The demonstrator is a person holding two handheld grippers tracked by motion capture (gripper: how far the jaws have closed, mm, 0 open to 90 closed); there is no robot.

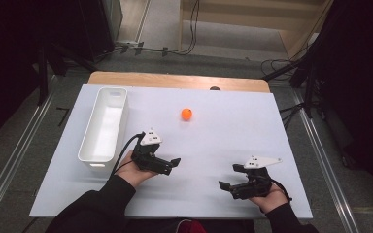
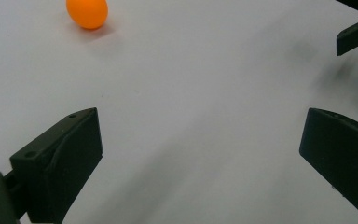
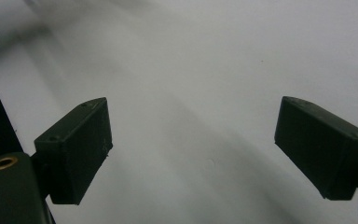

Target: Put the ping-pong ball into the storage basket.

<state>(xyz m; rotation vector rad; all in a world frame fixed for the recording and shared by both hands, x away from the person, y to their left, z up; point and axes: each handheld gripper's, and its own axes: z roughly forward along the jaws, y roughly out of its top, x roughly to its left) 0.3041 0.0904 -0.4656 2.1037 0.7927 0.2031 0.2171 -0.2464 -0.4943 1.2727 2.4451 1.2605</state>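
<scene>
- The person's dark sleeves come in over the near edge of the tabletop, each hand holding a black two-jaw gripper with a grey three-cornered plate on top
- The right gripper (image 1: 227,185) sits low near the near right corner, its jaws pointing toward the left edge; in the right gripper view the jaws stand wide apart with nothing but bare white surface between them
- The left gripper (image 1: 175,162) lies a little farther in, left of the middle, its jaws pointing toward the right edge and its black cable looping off behind; in the left gripper view its jaws are spread wide and hold nothing, with one jaw of the other gripper showing at the upper right
- The white matte board (image 1: 233,141) that forms the tabletop is smooth and plain, lightly shadowed beneath both grippers
- The small orange round ball (image 1: 186,114) rests on the board toward the far edge, near the middle of its width, well apart from both grippers; it lies at the upper left in the left gripper view (image 2: 87,12)
- The long white rectangular plastic bin (image 1: 104,124) lies along the left edge, open side up
- A strip of light wooden table (image 1: 175,80) shows beyond the far edge
- Past it lie grey floor (image 1: 175,60), trailing black cables and dark stands at both sides
</scene>
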